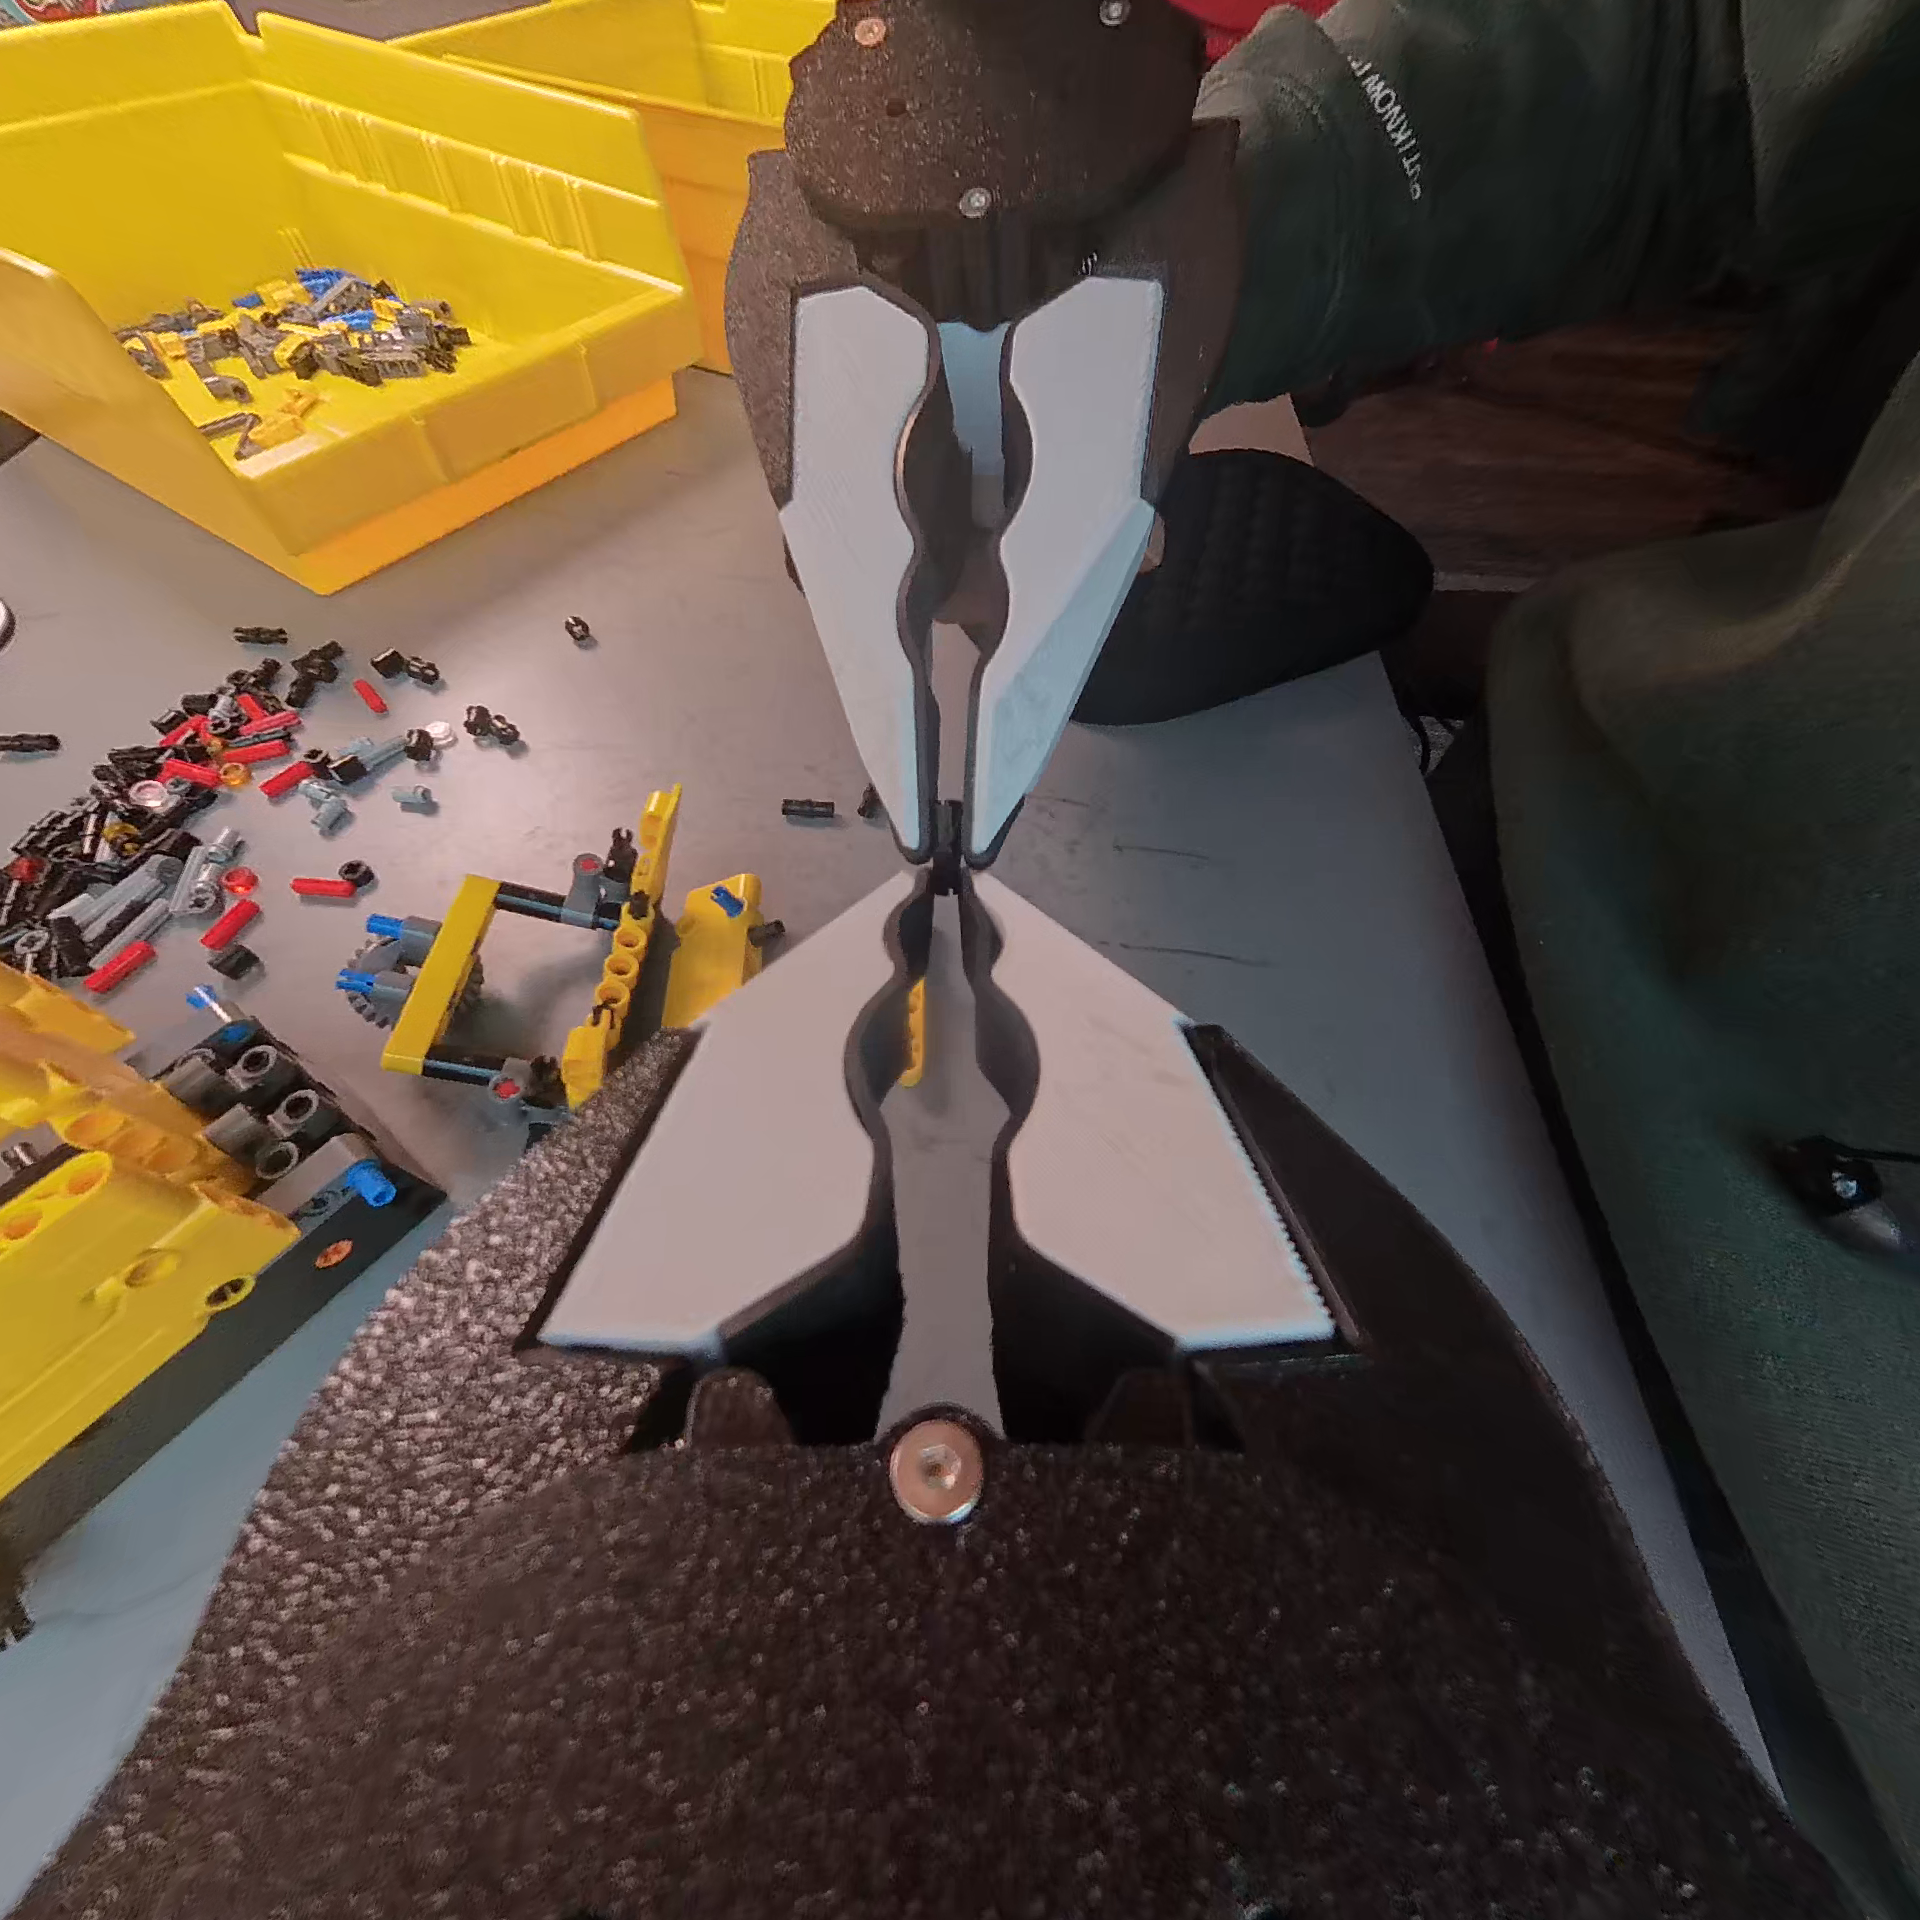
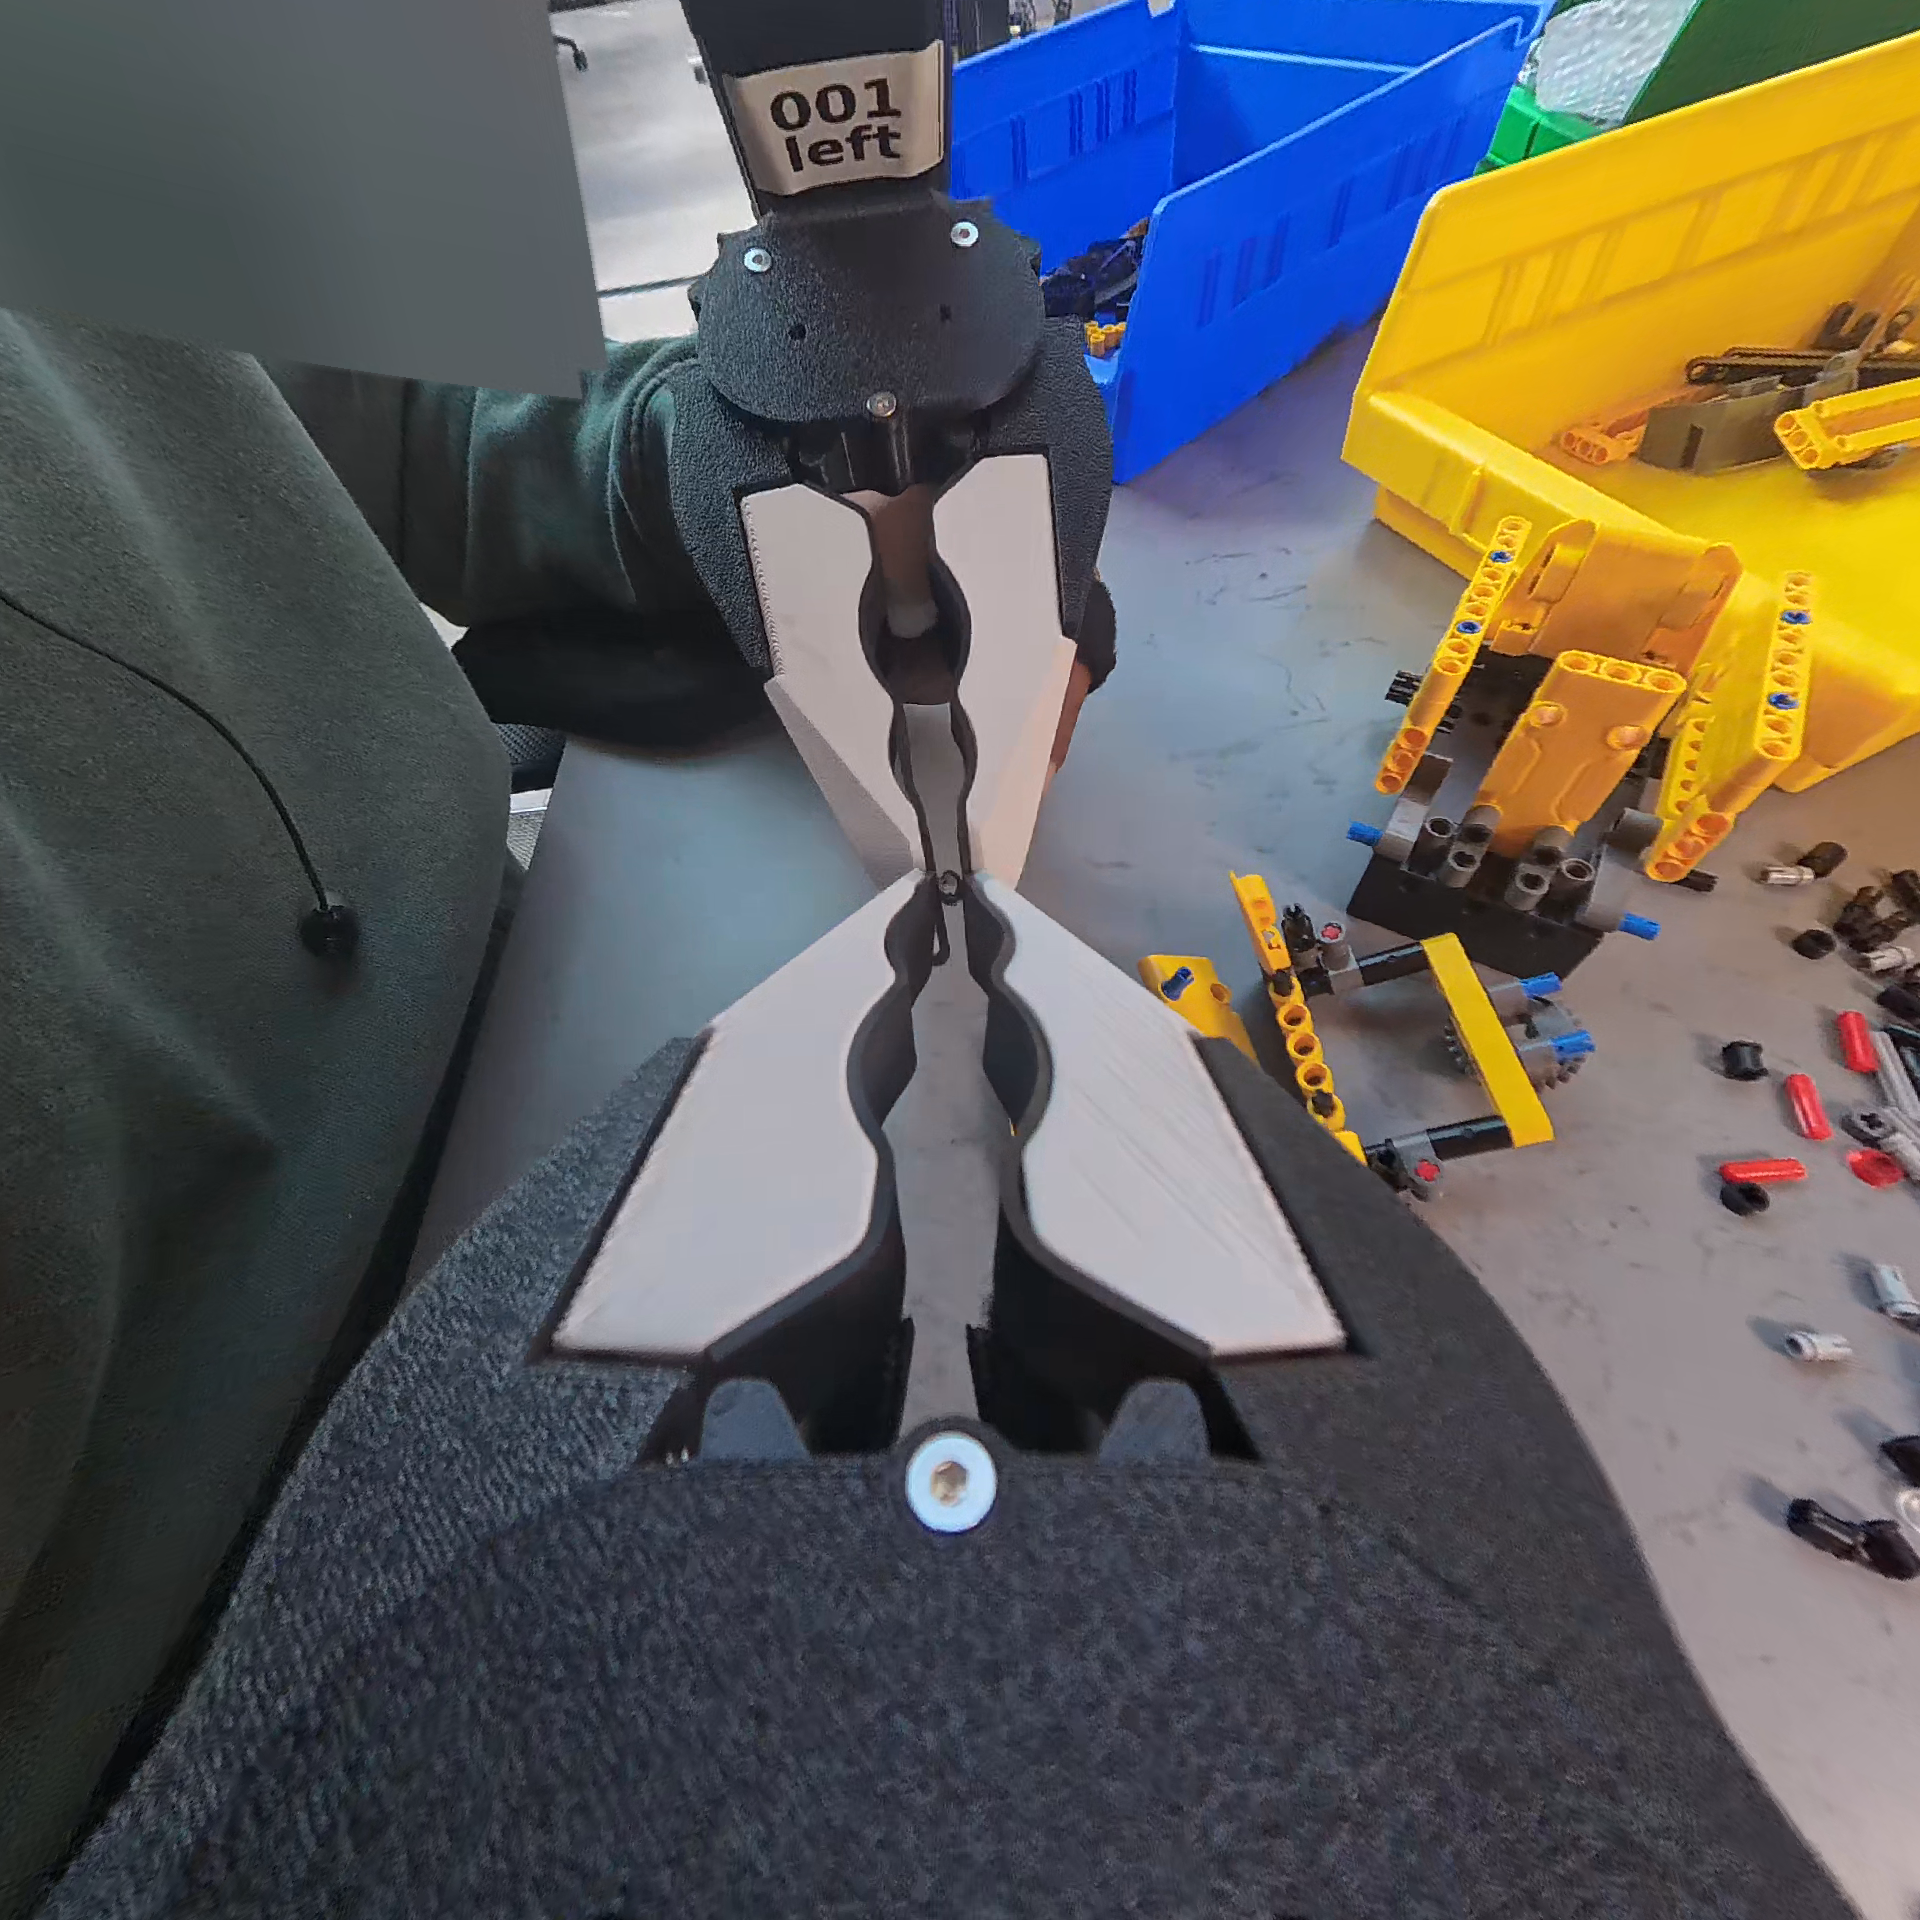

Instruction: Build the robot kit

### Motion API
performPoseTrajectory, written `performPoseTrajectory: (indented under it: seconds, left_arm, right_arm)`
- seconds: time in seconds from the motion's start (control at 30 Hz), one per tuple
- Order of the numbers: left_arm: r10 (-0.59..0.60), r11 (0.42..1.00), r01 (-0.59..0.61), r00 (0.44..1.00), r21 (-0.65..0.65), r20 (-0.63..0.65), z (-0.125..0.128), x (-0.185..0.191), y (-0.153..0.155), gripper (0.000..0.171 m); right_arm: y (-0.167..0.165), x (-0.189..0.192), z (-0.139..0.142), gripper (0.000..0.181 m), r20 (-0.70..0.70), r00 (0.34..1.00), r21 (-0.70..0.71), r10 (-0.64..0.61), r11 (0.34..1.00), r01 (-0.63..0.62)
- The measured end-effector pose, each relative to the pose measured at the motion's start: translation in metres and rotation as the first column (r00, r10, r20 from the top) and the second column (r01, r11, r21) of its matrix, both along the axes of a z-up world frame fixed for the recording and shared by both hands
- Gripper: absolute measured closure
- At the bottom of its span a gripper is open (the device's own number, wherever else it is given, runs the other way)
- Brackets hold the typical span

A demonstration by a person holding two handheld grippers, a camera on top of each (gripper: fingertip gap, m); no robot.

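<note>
The left gripper (image 1: 943,891) has its fingers pinched nearly together on a small black pin (image 1: 943,847), which sticks out past the tips. The right gripper (image 1: 943,831) meets it head-on, tip to tip, its jaws likewise drawn close on the other end of that same pin. From the right wrist view, the right gripper (image 2: 948,896) and the left gripper (image 2: 943,871) touch above the near edge of the grey table (image 2: 1226,644), with the pin (image 2: 948,886) only a dark speck between them. A person's dark green sleeve (image 1: 1507,208) reaches in behind the right gripper.

Just beside the tips lies a yellow and black frame assembly (image 1: 561,977). Farther left is a scatter of loose red, black and grey pieces (image 1: 187,790). A yellow bin (image 1: 343,343) with small parts stands behind, and blue bins (image 2: 1226,187) sit at the far side.
</note>
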State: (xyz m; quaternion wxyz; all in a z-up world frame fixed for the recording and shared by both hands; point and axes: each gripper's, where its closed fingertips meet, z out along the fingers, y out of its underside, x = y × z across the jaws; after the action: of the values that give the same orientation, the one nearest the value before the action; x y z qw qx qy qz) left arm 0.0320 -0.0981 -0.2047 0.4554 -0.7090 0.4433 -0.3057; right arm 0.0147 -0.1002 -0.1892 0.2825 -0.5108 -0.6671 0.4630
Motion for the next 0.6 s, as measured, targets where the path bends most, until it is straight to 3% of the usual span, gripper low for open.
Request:
performPoseTrajectory:
  seconds: [0.3,0.6]
  left_arm:
    - [-0.012,1.000,0.012,0.999,-0.016,-0.052,-0.010,0.002,-0.002,0.169]
    - [-0.019,0.999,0.017,0.996,-0.033,-0.084,-0.017,0.002,-0.002,0.169]
  right_arm:
    - [-0.004,0.005,-0.009,0.168,0.091,0.994,0.096,0.054,0.993,-0.063]
    - [-0.001,0.005,-0.017,0.177,0.170,0.982,0.204,0.086,0.971,-0.121]
